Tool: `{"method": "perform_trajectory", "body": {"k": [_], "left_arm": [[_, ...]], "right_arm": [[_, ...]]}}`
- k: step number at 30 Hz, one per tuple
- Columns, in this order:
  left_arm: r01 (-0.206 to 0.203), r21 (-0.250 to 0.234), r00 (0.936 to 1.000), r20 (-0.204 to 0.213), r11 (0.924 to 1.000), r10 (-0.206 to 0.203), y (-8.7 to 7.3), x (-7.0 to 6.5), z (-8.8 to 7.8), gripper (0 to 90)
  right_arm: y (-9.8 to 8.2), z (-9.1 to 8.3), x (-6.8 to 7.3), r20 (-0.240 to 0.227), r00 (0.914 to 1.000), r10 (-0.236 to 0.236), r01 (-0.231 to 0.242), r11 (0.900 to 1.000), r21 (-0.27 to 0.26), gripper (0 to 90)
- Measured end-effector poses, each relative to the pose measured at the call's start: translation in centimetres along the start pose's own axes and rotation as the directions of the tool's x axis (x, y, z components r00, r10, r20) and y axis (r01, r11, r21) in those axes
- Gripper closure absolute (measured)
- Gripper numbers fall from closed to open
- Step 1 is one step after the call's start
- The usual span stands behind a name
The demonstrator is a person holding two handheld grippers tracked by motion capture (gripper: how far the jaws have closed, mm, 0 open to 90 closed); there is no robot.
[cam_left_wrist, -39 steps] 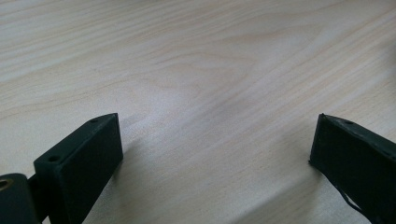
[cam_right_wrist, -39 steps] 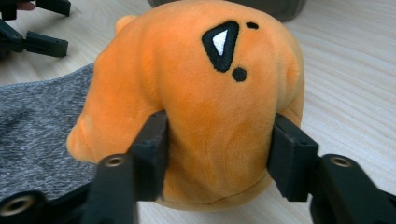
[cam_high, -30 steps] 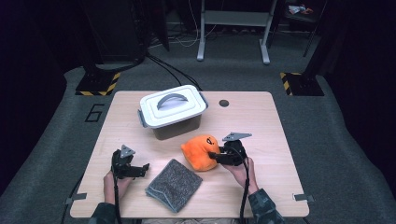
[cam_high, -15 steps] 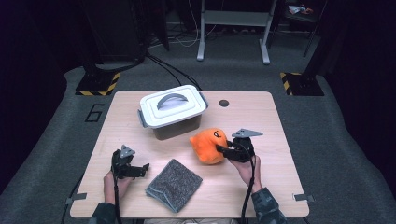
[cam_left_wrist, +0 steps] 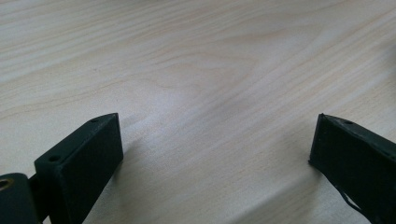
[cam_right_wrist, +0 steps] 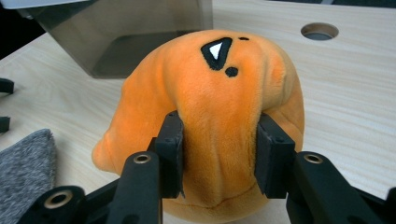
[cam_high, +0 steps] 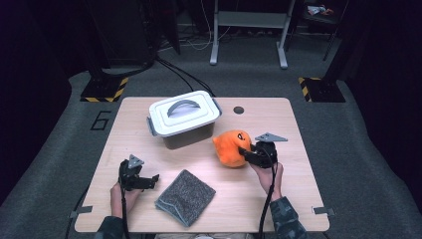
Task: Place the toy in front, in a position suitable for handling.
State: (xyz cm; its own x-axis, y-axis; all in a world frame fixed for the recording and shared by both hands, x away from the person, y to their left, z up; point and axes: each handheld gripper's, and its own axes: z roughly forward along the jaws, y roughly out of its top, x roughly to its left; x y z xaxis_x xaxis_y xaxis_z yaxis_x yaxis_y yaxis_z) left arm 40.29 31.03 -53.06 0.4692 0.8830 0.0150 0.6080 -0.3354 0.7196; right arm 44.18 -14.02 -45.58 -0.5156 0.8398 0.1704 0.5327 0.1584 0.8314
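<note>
The bench (cam_high: 149,119) carries one lidded box (cam_high: 184,119), one orange plush (cam_high: 230,148) and one grey cloth (cam_high: 185,197). The plush sits pinched between the right gripper (cam_right_wrist: 219,149) jaws, its pile bulging past both pads, with the box just beyond it. To do this carry well, I'd keep the squeeze firm and lift the plush clear of the bench before heading anywhere. The left gripper (cam_left_wrist: 215,154) rests with jaws wide, bare wood between them.
</note>
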Motion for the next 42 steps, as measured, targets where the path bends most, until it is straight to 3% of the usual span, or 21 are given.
{"method": "perform_trajectory", "body": {"k": [8, 12, 18, 24, 28, 35, 38, 40, 42], "left_arm": [[0.000, 0.000, 1.0000, 0.000, 1.0000, 0.000, 0.0, 0.0, 0.0, 2.2], [0.010, -0.006, 0.9999, -0.001, 0.9999, -0.010, 0.0, -0.1, 0.0, 2.2], [0.011, -0.014, 0.9999, -0.006, 0.9998, -0.011, 0.0, -0.1, 0.1, 2.2], [0.013, -0.012, 0.9999, -0.006, 0.9999, -0.013, 0.0, -0.1, 0.1, 2.2], [0.018, 0.001, 0.9998, -0.012, 0.9998, -0.018, 0.1, -0.1, 0.0, 2.1], [0.036, -0.001, 0.9991, -0.022, 0.9994, -0.036, 0.0, -0.3, 0.0, 2.1], [0.043, -0.007, 0.9990, 0.011, 0.9991, -0.043, 0.3, -0.3, -0.6, 2.0], [0.030, -0.037, 0.9995, 0.009, 0.9988, -0.030, 0.5, -0.9, -1.3, 1.7], [0.019, -0.058, 0.9989, 0.045, 0.9981, -0.016, 0.7, -1.8, -2.1, 1.3]], "right_arm": [[-1.0, 1.0, -0.5, 0.059, 0.9976, 0.036, -0.038, 0.999, 0.026, 53.0], [-1.1, 0.8, -0.9, 0.057, 0.9972, 0.048, -0.051, 0.998, 0.040, 37.2], [-0.8, -0.7, -1.2, 0.060, 0.9978, 0.027, -0.028, 0.999, 0.016, 16.4], [-1.1, -3.6, -1.7, 0.085, 0.9964, -0.005, 0.006, 1.000, -0.006, 13.4], [-2.9, -5.0, -2.9, 0.123, 0.9922, -0.016, 0.014, 1.000, 0.020, 11.4], [-7.3, -6.1, -5.2, 0.180, 0.9833, 0.029, -0.043, 0.996, 0.075, 7.9], [-8.8, -6.3, -6.0, 0.195, 0.9802, 0.036, -0.055, 0.994, 0.096, 6.6], [-9.5, -6.2, -6.4, 0.212, 0.9770, 0.024, -0.049, 0.992, 0.114, 6.2], [-10.1, -6.2, -6.7, 0.222, 0.9744, 0.035, -0.063, 0.991, 0.118, 6.2]]}}
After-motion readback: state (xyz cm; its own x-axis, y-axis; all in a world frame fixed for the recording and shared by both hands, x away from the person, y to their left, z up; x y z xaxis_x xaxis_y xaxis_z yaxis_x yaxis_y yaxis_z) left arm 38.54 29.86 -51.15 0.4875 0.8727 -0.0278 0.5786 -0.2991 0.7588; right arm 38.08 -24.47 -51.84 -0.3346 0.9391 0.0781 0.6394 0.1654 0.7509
